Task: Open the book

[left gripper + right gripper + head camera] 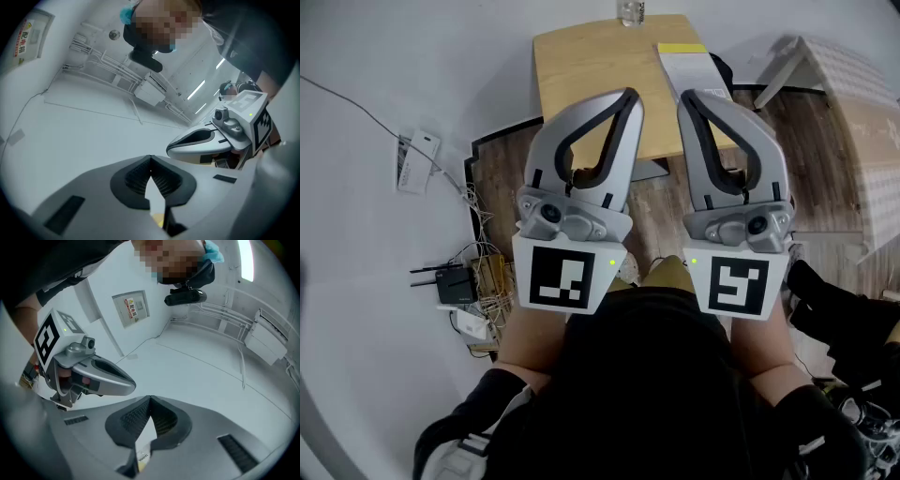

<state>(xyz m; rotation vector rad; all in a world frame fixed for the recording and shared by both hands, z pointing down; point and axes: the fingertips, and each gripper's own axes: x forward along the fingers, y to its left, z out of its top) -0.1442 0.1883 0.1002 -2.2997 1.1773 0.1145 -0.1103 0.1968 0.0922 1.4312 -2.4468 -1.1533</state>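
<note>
A person in dark clothing stands over a wood-plank floor (502,178) and holds a two-jaw gripper in each hand, both raised side by side in front of the body with their noses tipped a little upward. Ahead of them a light wooden table (581,84) fills the upper middle of the head view. The left gripper (628,94) is clenched, its ribbed black pads meeting tip to tip in its own view with nothing caught between them. The right gripper (689,97) is likewise squeezed closed and empty, its pads pressed together at the tips. Each carries its cube of black-and-white square markers close to the person's chest. The book (689,67), pale grey with a yellow band across its far end, lies flat and closed on the right part of the table, just beyond the right gripper's nose as the head view shows it; neither tool touches it. A clear glass (630,11) stands at the table's far edge. On the floor to the left, against the white wall, a small black router (450,284) sits beside a tangle of cables (487,277).
</note>
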